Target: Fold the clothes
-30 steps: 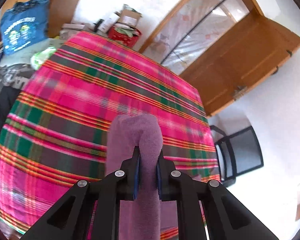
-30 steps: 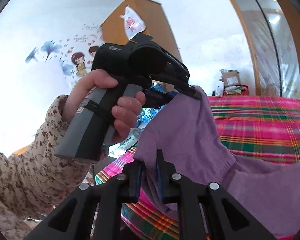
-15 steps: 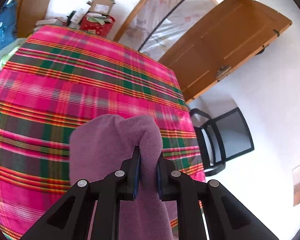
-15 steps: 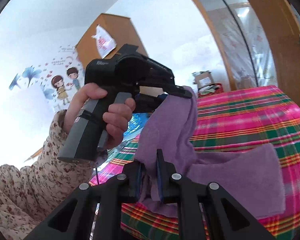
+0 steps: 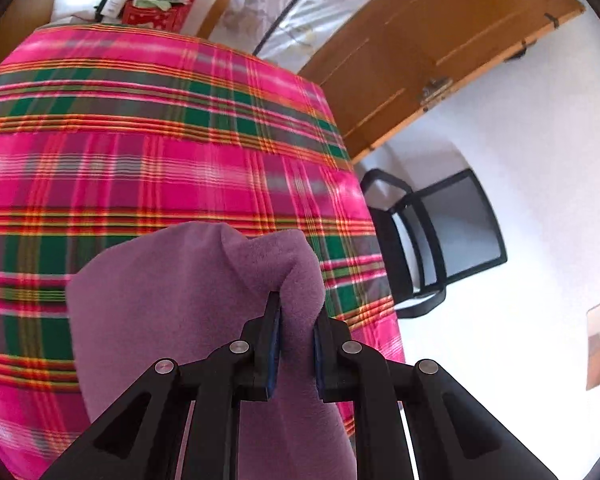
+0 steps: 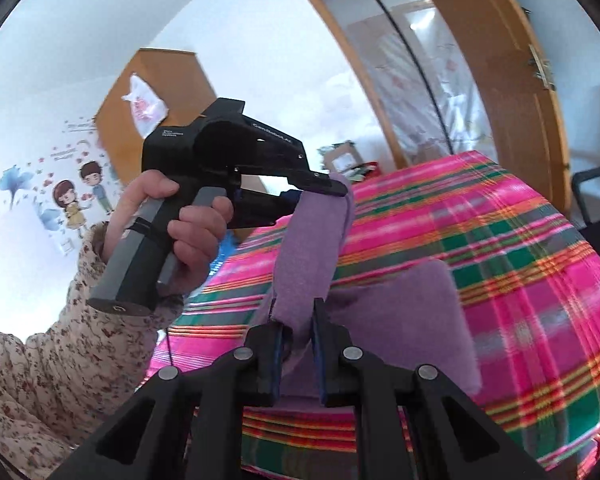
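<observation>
Both grippers are up with the purple garment (image 6: 312,256) strung between them! The left gripper (image 5: 296,332) pinches a bunched fold, the right gripper (image 6: 296,336) pinches another edge, and the rest trails onto the plaid-covered table (image 5: 160,128). Risk here: the thick fleece could slide out of either pinch, or the trailing part could drag askew and spoil the fold. A red basket (image 5: 156,14) beyond the table holds papers and boxes.

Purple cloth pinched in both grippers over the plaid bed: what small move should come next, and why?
Probably lower both grippers to lay the held edge down. The left gripper and right gripper are each shut on the purple cloth, whose far part already rests on the plaid cover while the held part hangs lifted.
</observation>
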`<state>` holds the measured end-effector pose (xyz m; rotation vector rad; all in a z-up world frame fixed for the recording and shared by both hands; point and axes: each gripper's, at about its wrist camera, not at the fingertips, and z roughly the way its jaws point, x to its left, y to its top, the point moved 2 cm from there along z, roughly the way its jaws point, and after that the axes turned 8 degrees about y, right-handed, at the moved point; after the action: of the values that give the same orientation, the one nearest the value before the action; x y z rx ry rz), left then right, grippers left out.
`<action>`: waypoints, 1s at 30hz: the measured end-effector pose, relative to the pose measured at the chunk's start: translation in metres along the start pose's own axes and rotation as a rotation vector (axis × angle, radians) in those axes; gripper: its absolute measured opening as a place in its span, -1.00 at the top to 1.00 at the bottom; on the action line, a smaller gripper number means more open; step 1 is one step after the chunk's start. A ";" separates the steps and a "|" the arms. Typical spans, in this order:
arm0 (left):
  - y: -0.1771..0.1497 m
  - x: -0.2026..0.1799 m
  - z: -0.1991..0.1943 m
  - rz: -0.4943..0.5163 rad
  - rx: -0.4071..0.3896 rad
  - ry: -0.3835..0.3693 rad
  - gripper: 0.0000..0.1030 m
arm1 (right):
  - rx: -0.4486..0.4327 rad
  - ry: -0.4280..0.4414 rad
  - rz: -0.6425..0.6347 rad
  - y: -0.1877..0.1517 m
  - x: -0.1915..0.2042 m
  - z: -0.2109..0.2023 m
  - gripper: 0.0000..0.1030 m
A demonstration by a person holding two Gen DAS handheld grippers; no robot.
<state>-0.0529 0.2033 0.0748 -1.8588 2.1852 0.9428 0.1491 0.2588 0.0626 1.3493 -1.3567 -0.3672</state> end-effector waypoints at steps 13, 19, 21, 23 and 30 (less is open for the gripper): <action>-0.003 -0.018 0.071 0.002 0.126 0.018 0.72 | 0.026 -0.152 0.098 -0.014 -0.065 -0.010 0.75; -0.003 -0.027 0.085 0.031 0.151 0.006 0.54 | 0.048 -0.187 0.125 -0.024 -0.085 -0.008 0.74; -0.006 -0.027 0.084 0.051 0.149 0.001 0.54 | 0.060 -0.203 0.144 -0.026 -0.092 -0.006 0.73; -0.008 -0.023 0.078 0.069 0.140 0.002 0.50 | 0.073 -0.205 0.161 -0.029 -0.097 -0.005 0.72; -0.028 0.023 0.040 0.048 0.091 -0.006 0.50 | 0.108 -0.194 0.193 -0.033 -0.110 -0.003 0.62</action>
<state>-0.0439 0.2037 0.0213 -1.7696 2.2390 0.8407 0.1357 0.3421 -0.0154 1.2820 -1.6744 -0.3034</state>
